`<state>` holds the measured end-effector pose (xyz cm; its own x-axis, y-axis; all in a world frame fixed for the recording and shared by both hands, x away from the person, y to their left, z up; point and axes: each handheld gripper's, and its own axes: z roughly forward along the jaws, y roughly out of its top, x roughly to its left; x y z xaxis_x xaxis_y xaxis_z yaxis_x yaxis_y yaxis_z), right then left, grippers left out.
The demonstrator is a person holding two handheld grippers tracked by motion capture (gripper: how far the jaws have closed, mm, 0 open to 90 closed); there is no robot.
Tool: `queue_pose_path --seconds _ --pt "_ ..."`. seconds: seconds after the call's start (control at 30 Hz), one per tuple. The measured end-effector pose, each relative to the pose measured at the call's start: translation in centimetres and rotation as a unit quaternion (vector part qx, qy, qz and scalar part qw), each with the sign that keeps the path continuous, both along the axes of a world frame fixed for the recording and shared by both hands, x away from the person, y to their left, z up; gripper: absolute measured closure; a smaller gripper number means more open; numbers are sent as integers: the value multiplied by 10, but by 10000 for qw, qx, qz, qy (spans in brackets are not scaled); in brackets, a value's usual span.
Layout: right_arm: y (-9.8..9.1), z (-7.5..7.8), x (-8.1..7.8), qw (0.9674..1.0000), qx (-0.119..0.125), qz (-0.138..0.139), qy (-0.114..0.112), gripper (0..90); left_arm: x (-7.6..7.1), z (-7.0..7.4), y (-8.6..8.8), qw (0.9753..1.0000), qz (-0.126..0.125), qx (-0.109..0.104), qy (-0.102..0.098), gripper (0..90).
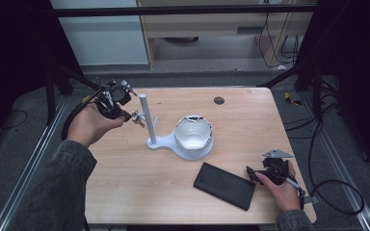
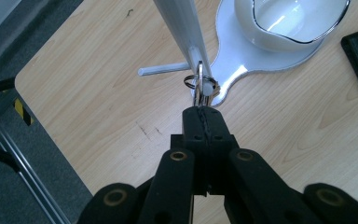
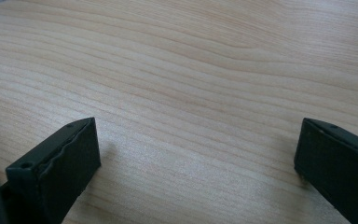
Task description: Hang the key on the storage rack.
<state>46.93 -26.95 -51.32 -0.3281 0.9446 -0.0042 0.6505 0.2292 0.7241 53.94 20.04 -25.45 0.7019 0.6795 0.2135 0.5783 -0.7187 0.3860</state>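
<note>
Left gripper (image 2: 204, 108): jaws clamped on key ring (image 2: 199, 84), at white stand's post (image 2: 184, 28). Right gripper (image 3: 196, 158): jaws wide apart, holding nothing, well right of post.

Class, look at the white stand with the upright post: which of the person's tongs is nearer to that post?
Left. The left tongs, shut on a key ring, are at the post; the right tongs rest at the table's near right corner.

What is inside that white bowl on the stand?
The white bowl looks empty: its glossy inside shows reflections and nothing else. It sits on the flat white stand base. What lies under the bowl is covered. The left gripper holds a key ring at the stand's peg.
</note>
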Motion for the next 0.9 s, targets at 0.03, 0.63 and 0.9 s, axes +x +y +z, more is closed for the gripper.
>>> queue_pose_path --seconds 0.03,0.63,0.9 --pt "0 0 0 10000 4 -7 6 4 1 -1 0 10000 -1 -17 3 900" --pt "0 0 0 10000 -4 5 10 3 -25 -9 32 9957 -33 -699 -602 858" --pt "0 0 0 10000 5 5 5 4 -55 -35 42 9928 -192 -934 -725 826"
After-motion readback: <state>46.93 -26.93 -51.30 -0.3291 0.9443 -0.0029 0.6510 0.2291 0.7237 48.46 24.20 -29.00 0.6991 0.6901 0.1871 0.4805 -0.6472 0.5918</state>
